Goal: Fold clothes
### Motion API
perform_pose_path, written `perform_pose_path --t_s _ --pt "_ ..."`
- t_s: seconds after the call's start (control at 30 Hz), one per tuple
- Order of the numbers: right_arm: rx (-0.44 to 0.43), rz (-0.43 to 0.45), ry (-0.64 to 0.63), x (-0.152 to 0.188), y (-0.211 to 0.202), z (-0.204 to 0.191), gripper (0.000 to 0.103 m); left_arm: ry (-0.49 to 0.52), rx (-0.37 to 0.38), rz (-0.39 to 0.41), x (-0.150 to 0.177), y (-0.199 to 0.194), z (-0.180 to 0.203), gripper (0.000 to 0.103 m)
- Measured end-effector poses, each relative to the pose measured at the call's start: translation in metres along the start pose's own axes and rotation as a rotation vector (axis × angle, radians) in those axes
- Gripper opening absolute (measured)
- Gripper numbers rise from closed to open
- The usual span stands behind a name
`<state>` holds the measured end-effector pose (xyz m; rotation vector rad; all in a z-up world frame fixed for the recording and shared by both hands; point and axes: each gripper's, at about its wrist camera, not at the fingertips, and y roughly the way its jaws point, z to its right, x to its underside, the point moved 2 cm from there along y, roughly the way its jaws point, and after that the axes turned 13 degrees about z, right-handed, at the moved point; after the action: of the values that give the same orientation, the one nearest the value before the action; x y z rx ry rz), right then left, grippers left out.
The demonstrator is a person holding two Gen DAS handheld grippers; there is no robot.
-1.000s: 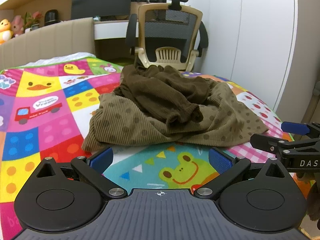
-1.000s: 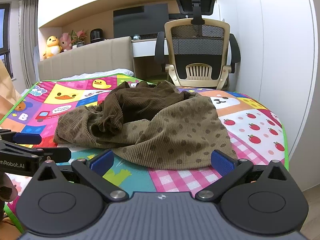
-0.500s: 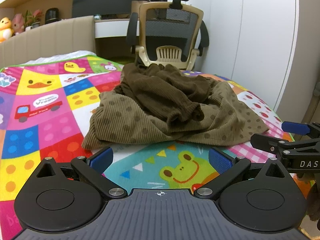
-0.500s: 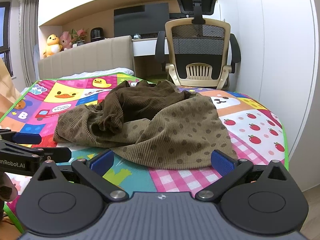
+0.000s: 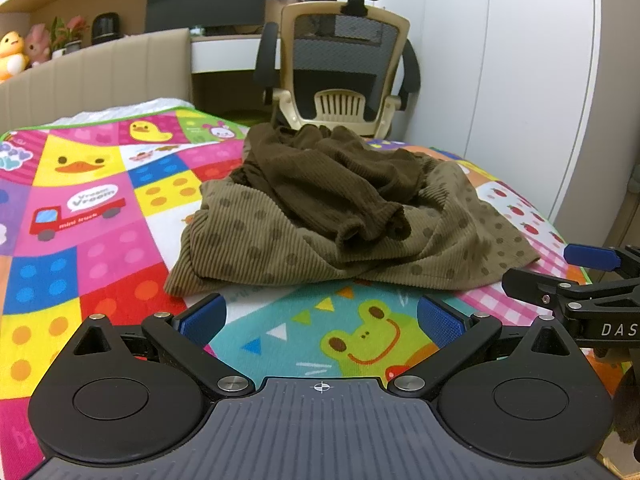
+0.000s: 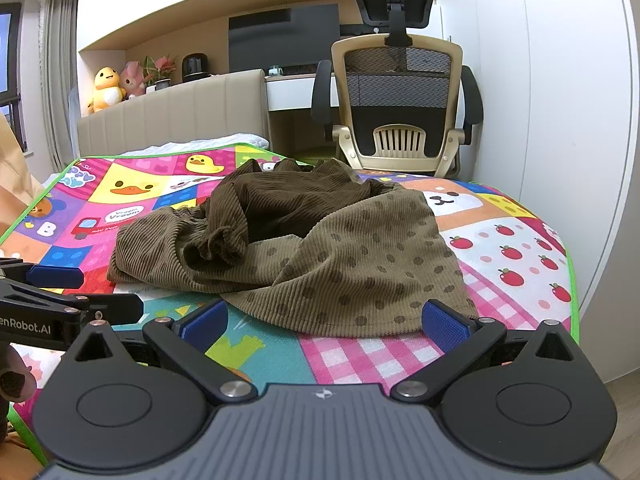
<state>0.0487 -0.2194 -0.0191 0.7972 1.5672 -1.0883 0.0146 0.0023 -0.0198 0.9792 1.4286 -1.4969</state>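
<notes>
Hovering low over the near edge of the play mat (image 5: 100,216): left tongs (image 5: 322,316) spread wide, blue pads (image 5: 202,314) empty, frog print on the mat between them. Just ahead of the tips sits the clothes pile, unfolded: an olive dotted corduroy garment (image 5: 256,248) spread on the mat, a dark brown ribbed garment (image 5: 332,184) bunched on top of it, one brown cuff hanging toward the camera. Left pad sits near the olive garment's near-left corner, not touching.

Right tongs (image 6: 324,318) also wide open, nothing gripped. From this view the olive hem (image 6: 360,304) runs between the two fingertips; right pad (image 6: 444,322) looks just beside or at the hem's right corner, contact unclear. Left pad is over bare mat.

Each gripper shows in the other's camera: the right one at the left view's right edge, the left one at the right view's left edge, side by side at the mat's near edge.

Background: beige headboard (image 6: 172,120) on the left, office chair (image 6: 400,100) centre behind the mat, white wardrobe (image 6: 560,80) on the right.
</notes>
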Motion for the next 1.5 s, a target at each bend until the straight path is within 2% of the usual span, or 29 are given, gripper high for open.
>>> perform_pose_path --t_s 0.97,1.17,1.33,1.4,1.5 --pt "-0.017 -0.058 -0.002 0.01 0.013 -0.001 0.103 0.012 -0.019 -0.047 0.001 0.014 -0.003 0.103" --pt "-0.093 -0.063 -0.004 -0.025 0.036 0.012 0.103 -0.015 0.07 -0.027 -0.05 0.027 -0.024 0.103" --pt "-0.13 -0.202 0.146 -0.041 0.104 0.032 0.103 -0.084 0.115 -0.017 -0.09 0.071 -0.051 0.103" --pt "-0.118 -0.245 0.161 -0.038 0.122 0.034 0.103 -0.109 0.099 -0.058 -0.09 0.096 -0.064 0.103" --pt "-0.126 -0.302 0.19 -0.029 0.138 0.036 0.103 -0.16 0.108 -0.165 -0.076 0.127 -0.083 0.103"
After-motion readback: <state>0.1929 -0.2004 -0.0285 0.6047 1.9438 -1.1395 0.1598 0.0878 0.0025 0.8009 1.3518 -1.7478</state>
